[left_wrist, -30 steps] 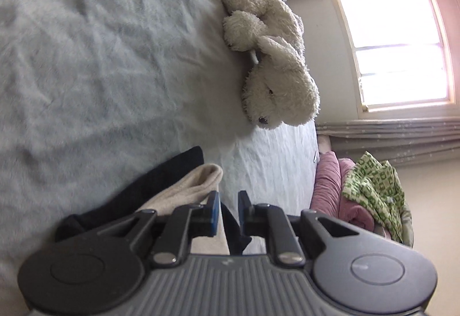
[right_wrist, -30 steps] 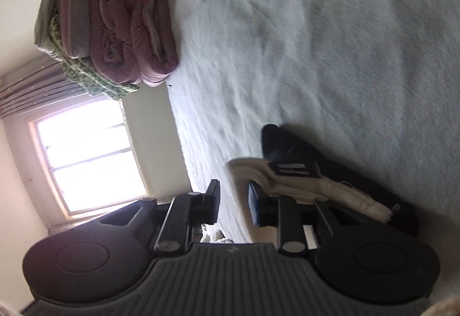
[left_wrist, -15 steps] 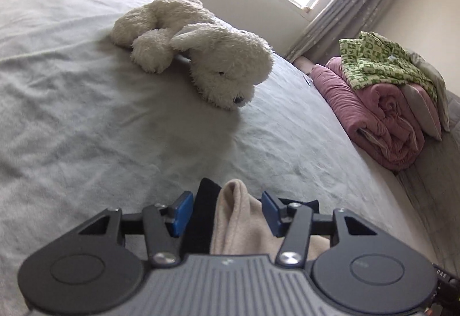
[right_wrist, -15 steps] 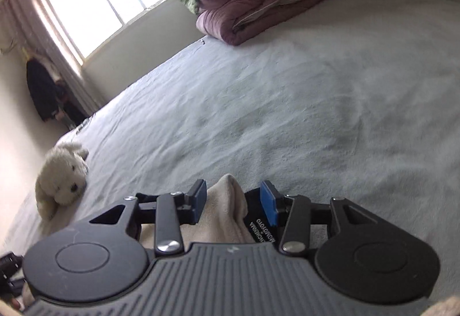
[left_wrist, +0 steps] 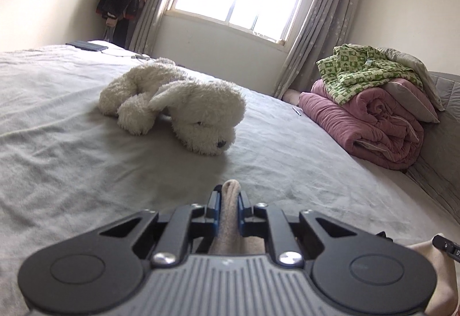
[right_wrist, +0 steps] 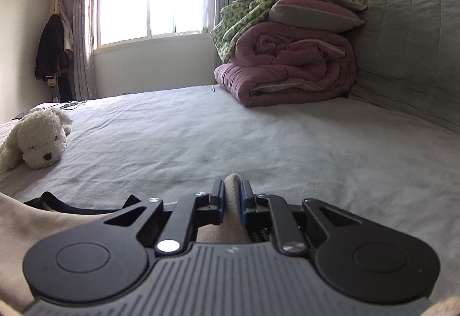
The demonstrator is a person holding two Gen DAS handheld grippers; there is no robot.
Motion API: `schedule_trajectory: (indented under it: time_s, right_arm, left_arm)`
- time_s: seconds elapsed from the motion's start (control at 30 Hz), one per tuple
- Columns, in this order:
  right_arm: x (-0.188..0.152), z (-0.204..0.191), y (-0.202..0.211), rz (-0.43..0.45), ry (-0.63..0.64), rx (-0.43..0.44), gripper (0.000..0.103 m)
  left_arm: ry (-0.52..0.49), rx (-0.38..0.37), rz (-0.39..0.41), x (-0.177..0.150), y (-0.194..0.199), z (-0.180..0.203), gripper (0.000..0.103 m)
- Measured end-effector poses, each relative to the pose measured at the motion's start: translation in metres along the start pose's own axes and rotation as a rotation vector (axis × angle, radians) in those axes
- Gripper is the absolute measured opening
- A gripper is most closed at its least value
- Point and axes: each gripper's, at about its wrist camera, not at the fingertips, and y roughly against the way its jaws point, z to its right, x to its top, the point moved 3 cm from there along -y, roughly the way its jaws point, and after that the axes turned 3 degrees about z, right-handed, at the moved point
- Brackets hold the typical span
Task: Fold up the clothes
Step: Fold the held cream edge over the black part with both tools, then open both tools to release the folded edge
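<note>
Both jaws pinching beige garment (left_wrist: 230,212) folds, left gripper (left_wrist: 228,198), right gripper (right_wrist: 232,195)

A beige garment (left_wrist: 229,211) with dark navy trim (right_wrist: 61,205) is lying bunched low over the grey bedsheet (right_wrist: 258,138), its soft folded edge pinched upright in two places, the rest trailing back out of view.

Open bed sheet (right_wrist: 258,132) lies ahead — the plush dog (left_wrist: 178,103) sits toward the left, the stacked quilts (right_wrist: 290,66) by the headboard (right_wrist: 408,28).
</note>
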Motion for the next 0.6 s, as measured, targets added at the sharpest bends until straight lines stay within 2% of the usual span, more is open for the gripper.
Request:
schedule_trajectory:
  time_s: [0.07,0.17,0.23,0.3,0.37,0.5,0.6]
  right_arm:
    - [0.005,-0.001,-0.006,0.017,0.002,-0.015,0.013]
    - [0.007,-0.002,-0.027,-0.016,-0.012,-0.040,0.013]
    - [0.001,-0.005,-0.044,-0.055,0.013,-0.058,0.013]
    - [-0.011,-0.007,-0.065,-0.142,0.035,-0.073,0.013]
    - [-0.018,-0.004,-0.083,-0.247,0.028,-0.079,0.013]
    - [-0.020,-0.009,-0.081,-0.241,0.075,-0.103,0.013]
    - [-0.017,-0.010,-0.078,-0.253,0.095,-0.091,0.018]
  left_arm:
    - [-0.023,0.022,0.002,0.001,-0.009,0.003,0.012]
    - [-0.057,0.054,0.005,0.002,-0.023,0.008,0.012]
    - [-0.080,0.075,0.008,0.003,-0.032,0.012,0.012]
    - [-0.094,0.105,-0.028,-0.004,-0.045,0.009,0.012]
    - [-0.045,0.111,-0.089,-0.007,-0.059,0.001,0.014]
    - [-0.029,0.110,-0.118,-0.009,-0.063,-0.003,0.017]
    - [0.050,0.049,-0.136,-0.005,-0.057,-0.013,0.025]
